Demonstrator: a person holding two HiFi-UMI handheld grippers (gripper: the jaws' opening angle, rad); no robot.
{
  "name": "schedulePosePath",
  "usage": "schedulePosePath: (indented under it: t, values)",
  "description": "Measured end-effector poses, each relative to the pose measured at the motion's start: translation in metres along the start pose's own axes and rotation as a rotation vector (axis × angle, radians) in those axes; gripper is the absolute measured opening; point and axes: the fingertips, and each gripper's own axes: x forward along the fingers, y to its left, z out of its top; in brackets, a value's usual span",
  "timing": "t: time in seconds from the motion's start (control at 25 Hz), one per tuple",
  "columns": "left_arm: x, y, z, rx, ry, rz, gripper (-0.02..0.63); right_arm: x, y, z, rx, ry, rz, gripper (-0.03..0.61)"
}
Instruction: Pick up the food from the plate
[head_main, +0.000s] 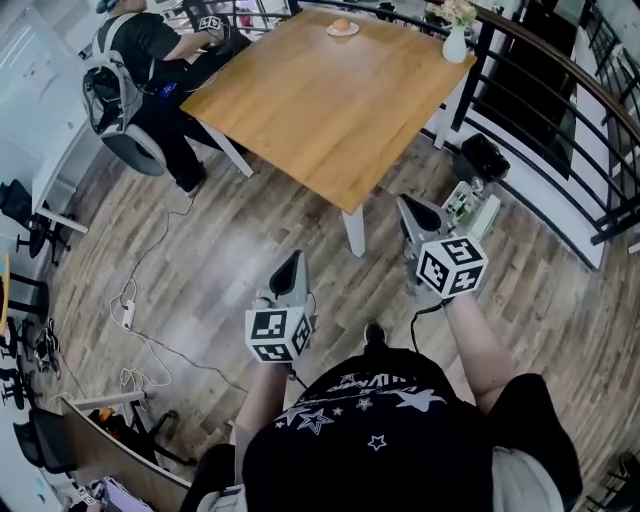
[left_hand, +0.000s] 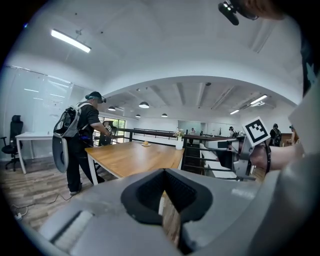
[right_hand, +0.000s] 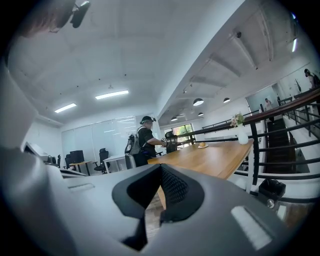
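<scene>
A small round piece of food (head_main: 342, 24) lies on a white plate (head_main: 343, 32) at the far end of the wooden table (head_main: 330, 100). It also shows small in the left gripper view, as the food (left_hand: 145, 143), and in the right gripper view, as the food (right_hand: 202, 145). Both grippers hang over the floor, short of the table's near corner. My left gripper (head_main: 294, 260) (left_hand: 164, 172) is shut with nothing in it. My right gripper (head_main: 405, 203) (right_hand: 161, 166) is shut too and holds nothing.
A person with a backpack (head_main: 150, 60) stands at the table's far left corner beside a chair (head_main: 130, 145). A white vase (head_main: 455, 45) stands at the far right edge. A black railing (head_main: 560, 110) runs along the right. A white table leg (head_main: 354, 235) and floor cables (head_main: 130, 310) are close by.
</scene>
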Motion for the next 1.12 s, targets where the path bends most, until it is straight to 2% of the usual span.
schedulePosePath:
  t: [0.32,0.52,0.64,0.8,1.0,1.12]
  values:
    - [0.054,0.023,0.019,0.000,-0.005,0.027,0.000,0.052,-0.034,0.014,-0.001,0.003,0.018,0.002]
    - [0.068,0.050,0.027,0.002,0.005,0.008,0.000,0.083,-0.034,0.012,-0.003,0.032,0.006,0.002]
    - [0.083,0.084,0.025,-0.017,0.016,0.002,0.000,0.109,-0.033,0.003,-0.005,0.057,-0.014,0.002]
    - [0.123,0.137,0.030,-0.044,0.034,-0.034,0.000,0.156,-0.041,0.000,0.012,0.066,-0.089,0.002]
    - [0.172,0.205,0.058,-0.031,0.047,-0.101,0.000,0.225,-0.031,0.025,0.004,0.040,-0.148,0.002]
    - [0.198,0.231,0.076,-0.023,0.046,-0.151,0.000,0.255,-0.032,0.040,0.023,0.020,-0.199,0.002]
